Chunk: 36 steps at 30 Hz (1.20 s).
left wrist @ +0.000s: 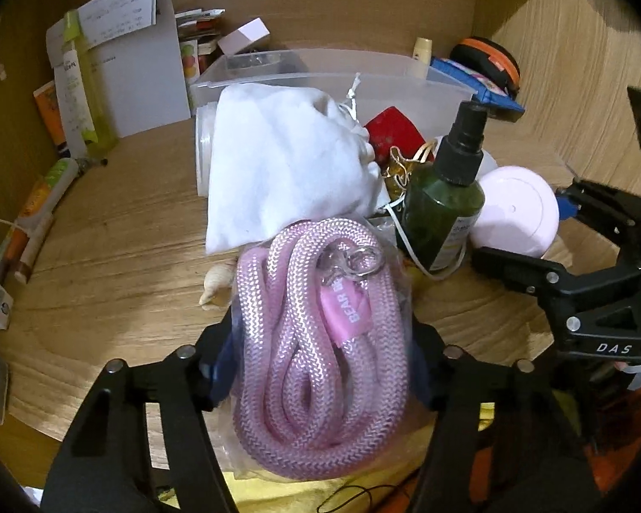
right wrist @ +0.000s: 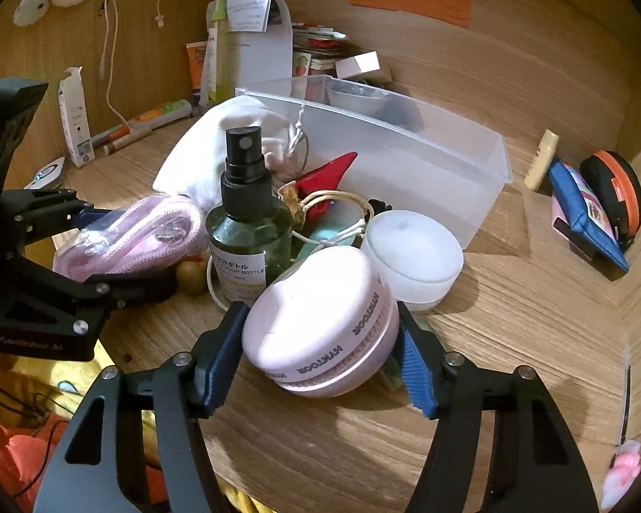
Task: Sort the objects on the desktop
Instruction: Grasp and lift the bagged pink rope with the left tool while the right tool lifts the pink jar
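Note:
My left gripper is shut on a bagged coil of pink rope, held near the desk's front edge; the rope also shows in the right wrist view. My right gripper is shut on a round pink tin, tilted on its edge; the tin shows in the left wrist view. A green spray bottle, a white pouch, a white jar and a red item lie clustered before a clear plastic bin.
Tubes and pens lie at the back left by a white box. A blue pouch and an orange-rimmed case lean at the right wall. Papers stand at the back.

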{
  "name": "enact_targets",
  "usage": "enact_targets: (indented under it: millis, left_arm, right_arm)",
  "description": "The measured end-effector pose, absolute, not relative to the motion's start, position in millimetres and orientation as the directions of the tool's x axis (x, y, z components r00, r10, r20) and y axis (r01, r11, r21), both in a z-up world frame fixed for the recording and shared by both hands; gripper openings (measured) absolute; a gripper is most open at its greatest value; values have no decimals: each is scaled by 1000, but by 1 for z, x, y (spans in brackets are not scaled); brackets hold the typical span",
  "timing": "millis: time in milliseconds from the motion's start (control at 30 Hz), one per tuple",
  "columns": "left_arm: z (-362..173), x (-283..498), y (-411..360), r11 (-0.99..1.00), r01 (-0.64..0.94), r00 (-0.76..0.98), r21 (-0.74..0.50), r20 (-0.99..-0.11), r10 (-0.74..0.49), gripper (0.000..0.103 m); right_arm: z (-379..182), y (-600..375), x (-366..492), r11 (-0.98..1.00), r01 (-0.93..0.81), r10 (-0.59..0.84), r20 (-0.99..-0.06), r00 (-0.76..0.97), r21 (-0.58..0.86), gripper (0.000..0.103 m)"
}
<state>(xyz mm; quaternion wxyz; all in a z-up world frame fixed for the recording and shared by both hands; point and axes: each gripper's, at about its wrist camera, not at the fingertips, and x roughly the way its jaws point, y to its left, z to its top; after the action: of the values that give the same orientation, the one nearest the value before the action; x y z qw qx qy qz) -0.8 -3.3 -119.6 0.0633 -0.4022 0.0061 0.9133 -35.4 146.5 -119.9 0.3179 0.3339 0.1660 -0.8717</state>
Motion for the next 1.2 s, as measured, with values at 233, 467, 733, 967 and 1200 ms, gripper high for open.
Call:
enact_targets:
  millis: [233, 467, 733, 967, 1200]
  left_arm:
    - [-113, 6, -9, -988, -131, -680, -79, -718, 148, 60]
    - [-90, 22, -7, -982, -158, -723, -107, -665, 188, 60]
    - [-64, 26, -17, -980, -146, -764, -133, -614, 197, 60]
    - [-36, 12, -45, -986, -83, -817, -145, -556, 150, 60]
    - [-4, -12, -70, -991, -18, -867, -133, -492, 82, 60]
  right_arm:
    - [-110, 156, -35, -752, 659, -482, -666, -569, -18, 62]
    - [-97, 165, -37, -760, 650, -505, -639, -581, 9, 62]
    - [-84, 176, -43, -773, 634, -509, -614, -603, 18, 62]
    - [-60, 186, -50, -793, 609, -501, -571, -650, 3, 62]
    - [-32, 192, -60, -803, 595, -497, -517, -697, -29, 62]
